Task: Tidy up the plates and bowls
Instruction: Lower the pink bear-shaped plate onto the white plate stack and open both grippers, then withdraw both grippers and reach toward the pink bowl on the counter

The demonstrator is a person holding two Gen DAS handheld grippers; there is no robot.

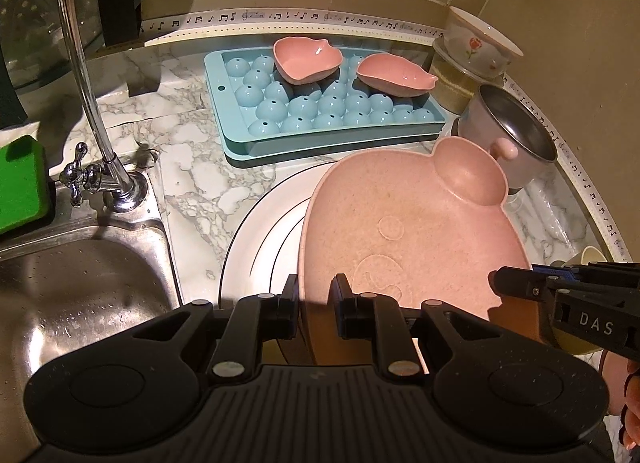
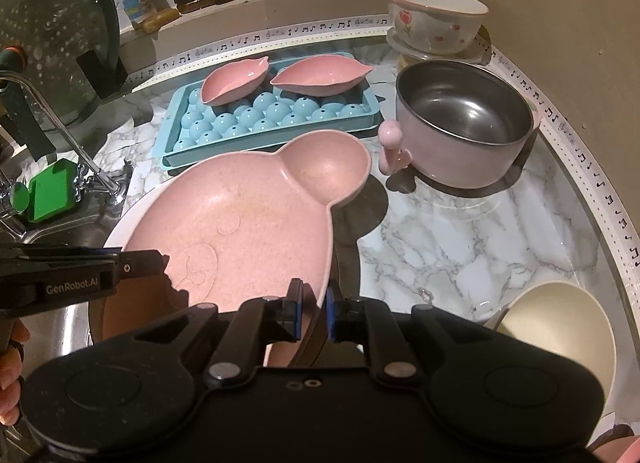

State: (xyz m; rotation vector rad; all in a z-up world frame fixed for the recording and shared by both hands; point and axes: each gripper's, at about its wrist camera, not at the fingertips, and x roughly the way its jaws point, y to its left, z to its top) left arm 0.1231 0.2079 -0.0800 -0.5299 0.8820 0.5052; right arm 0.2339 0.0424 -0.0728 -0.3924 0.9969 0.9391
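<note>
A pink bear-shaped plate [image 1: 412,231] with a small ear compartment is held tilted above a white plate [image 1: 256,231]. My left gripper [image 1: 314,295] is shut on the pink plate's near left rim. My right gripper [image 2: 312,303] is shut on its right rim; it shows in the left wrist view at the right [image 1: 520,283]. The pink plate [image 2: 240,219] also shows in the right wrist view over the white plate [image 2: 116,235]. Two small pink leaf-shaped dishes [image 1: 306,59] [image 1: 394,77] sit on a blue ice-ball tray [image 1: 320,111].
A steel-lined pink pot [image 2: 464,123] stands right of the tray. A flowered bowl [image 2: 434,19] sits on a lidded container behind it. A cream cup [image 2: 560,327] lies at near right. The sink [image 1: 80,283], tap [image 1: 80,63] and green sponge [image 1: 20,179] are at left.
</note>
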